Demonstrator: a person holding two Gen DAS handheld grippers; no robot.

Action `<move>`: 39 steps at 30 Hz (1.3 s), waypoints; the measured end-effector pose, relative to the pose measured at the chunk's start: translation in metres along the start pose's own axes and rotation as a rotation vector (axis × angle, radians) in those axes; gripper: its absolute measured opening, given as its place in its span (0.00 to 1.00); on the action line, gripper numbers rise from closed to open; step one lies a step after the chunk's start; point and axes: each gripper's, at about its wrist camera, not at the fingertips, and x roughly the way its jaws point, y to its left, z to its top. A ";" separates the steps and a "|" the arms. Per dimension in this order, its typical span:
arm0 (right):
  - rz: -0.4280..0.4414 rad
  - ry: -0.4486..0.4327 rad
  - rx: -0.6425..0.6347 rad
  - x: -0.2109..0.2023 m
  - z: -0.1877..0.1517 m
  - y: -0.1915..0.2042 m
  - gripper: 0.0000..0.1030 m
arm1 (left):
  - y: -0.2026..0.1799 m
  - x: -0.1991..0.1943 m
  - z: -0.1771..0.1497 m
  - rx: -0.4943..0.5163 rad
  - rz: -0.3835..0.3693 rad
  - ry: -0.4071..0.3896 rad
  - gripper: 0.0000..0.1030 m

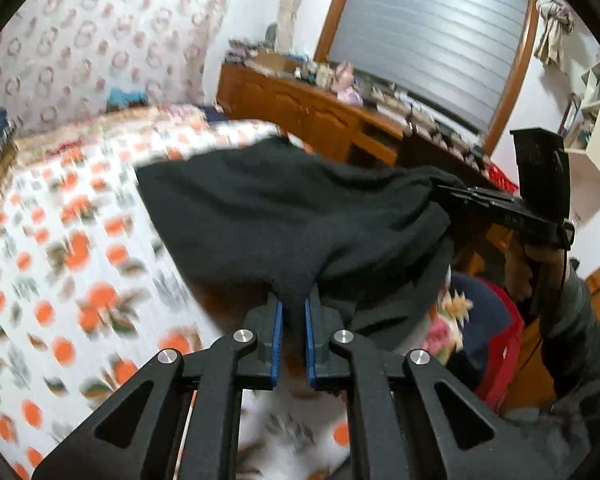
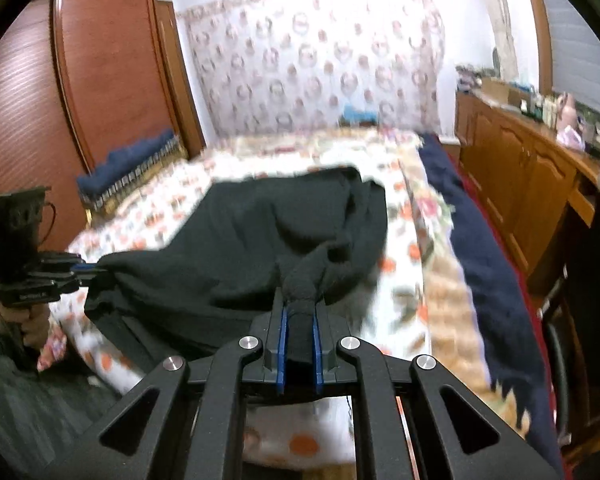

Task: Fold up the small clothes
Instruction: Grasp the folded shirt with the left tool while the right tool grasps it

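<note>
A dark green-black knit garment [image 1: 268, 216] hangs stretched between both grippers above the bed. My left gripper [image 1: 294, 300] is shut on one edge of it; it also shows at the left of the right wrist view [image 2: 96, 268]. My right gripper [image 2: 300, 312] is shut on a bunched corner of the garment [image 2: 260, 236]; it also shows at the right of the left wrist view [image 1: 452, 194]. The far end of the garment trails onto the bed. Both views are motion-blurred.
The bed has an orange-flowered white sheet [image 1: 60, 248] and a navy blanket [image 2: 472, 240] along its right side. A wooden cabinet with clutter [image 2: 532, 168] runs along the right wall. A wardrobe [image 2: 100, 68] stands at the left. Clothes in a red basket [image 1: 496, 340] sit beside the bed.
</note>
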 end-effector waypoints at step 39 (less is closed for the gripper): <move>-0.056 -0.017 -0.038 0.120 0.134 -0.034 0.44 | 0.120 0.061 0.118 -0.064 0.152 -0.020 0.70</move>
